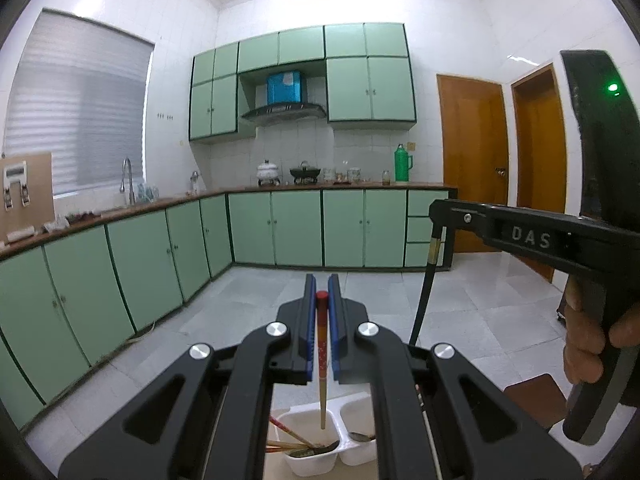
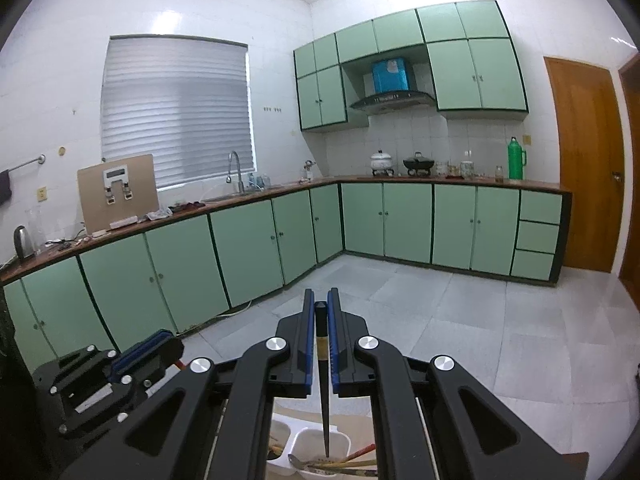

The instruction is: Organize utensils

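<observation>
Above the white plastic divided holder (image 1: 320,456), a red-capped wooden chopstick (image 1: 322,360) is pinched upright in the left tool (image 1: 322,292), its tip hung over one compartment, presumably for a straight drop. Wooden chopsticks and a metal spoon (image 1: 362,437) are already held inside. A slim black tapered chopstick (image 2: 322,380) is pinched likewise by the right tool (image 2: 321,308), aimed at the holder's neighbouring compartment. What carries the holder cannot be made out.
</observation>
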A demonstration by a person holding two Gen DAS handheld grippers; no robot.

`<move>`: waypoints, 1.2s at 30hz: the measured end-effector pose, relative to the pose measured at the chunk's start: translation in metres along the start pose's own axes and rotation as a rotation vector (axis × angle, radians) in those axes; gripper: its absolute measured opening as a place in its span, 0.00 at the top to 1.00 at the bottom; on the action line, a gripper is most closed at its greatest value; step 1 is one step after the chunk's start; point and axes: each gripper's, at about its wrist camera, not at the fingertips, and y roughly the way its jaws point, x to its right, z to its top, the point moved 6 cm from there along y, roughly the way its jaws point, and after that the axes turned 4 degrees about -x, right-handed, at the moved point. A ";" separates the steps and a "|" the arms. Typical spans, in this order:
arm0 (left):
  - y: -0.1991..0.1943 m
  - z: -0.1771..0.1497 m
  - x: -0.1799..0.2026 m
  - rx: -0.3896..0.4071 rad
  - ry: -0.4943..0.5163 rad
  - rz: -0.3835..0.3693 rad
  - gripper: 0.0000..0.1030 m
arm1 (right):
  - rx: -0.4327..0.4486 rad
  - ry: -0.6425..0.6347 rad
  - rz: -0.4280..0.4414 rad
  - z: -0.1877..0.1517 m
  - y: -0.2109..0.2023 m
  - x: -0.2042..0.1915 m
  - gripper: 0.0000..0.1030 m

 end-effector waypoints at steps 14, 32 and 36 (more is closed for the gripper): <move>0.057 -0.053 -0.020 -0.131 -0.017 -0.014 0.95 | -0.118 -0.008 -0.002 -0.064 0.045 0.003 0.94; 0.046 -0.090 -0.037 -0.204 -0.055 -0.005 0.66 | -0.159 0.029 -0.027 -0.094 0.028 0.024 0.56; 0.026 -0.088 -0.039 -0.175 -0.063 0.004 0.56 | -0.124 0.046 -0.056 -0.094 0.002 0.030 0.39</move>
